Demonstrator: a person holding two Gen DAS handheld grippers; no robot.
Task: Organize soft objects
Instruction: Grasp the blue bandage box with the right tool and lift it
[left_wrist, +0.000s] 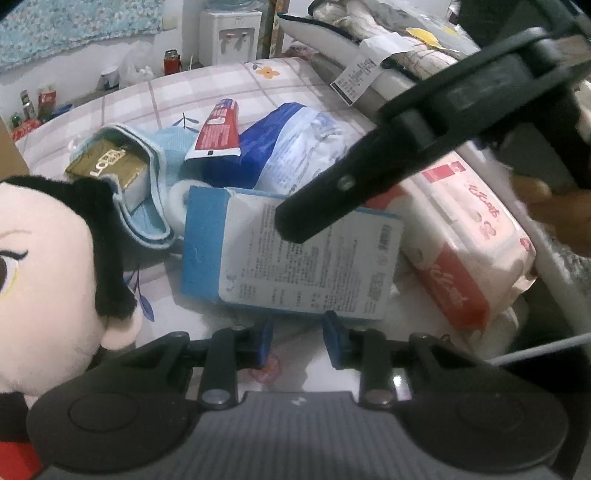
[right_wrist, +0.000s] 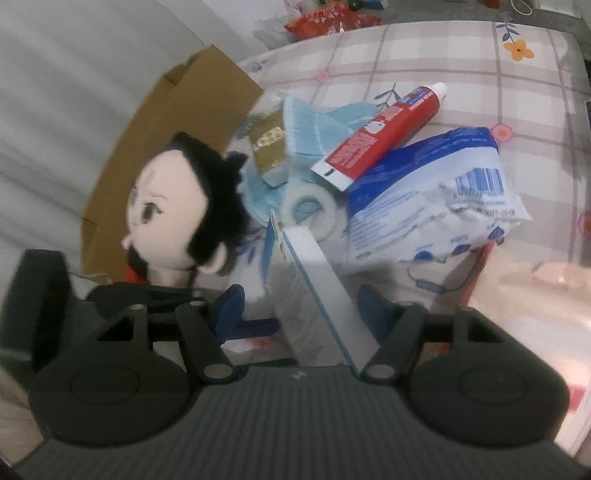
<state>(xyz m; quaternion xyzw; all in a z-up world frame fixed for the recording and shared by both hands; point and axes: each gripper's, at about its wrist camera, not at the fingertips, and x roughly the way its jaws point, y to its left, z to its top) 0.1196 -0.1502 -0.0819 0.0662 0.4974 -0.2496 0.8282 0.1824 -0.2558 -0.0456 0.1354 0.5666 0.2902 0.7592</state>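
Bed (left_wrist: 207, 92): checked sheet carrying the whole heap, ahead of and below both claws.
Plush doll (left_wrist: 44, 266): soft, big-headed, lying just left of the left gripper (left_wrist: 297, 341); in the right wrist view it sits ahead-left, beside a cardboard box (right_wrist: 192, 110).
Wipes pack (left_wrist: 469, 240): pink and red, ahead-right of the left claw, partly under the flat pack.
Blue-white bag (right_wrist: 424, 199): crinkled, ahead-right of the right gripper (right_wrist: 301, 302), a toothpaste tube (right_wrist: 384, 136) resting on it.
Flat blue pack (left_wrist: 295, 254): lifted edge-on between the right claw's fingers, which look spread to either side; whether they pinch it I cannot tell.
Left claw: parted, empty, just below the pack.
Obstacles: light blue cloth (left_wrist: 147, 206), gold packet (left_wrist: 107, 166), tape roll (right_wrist: 314, 206) crowd the space behind.
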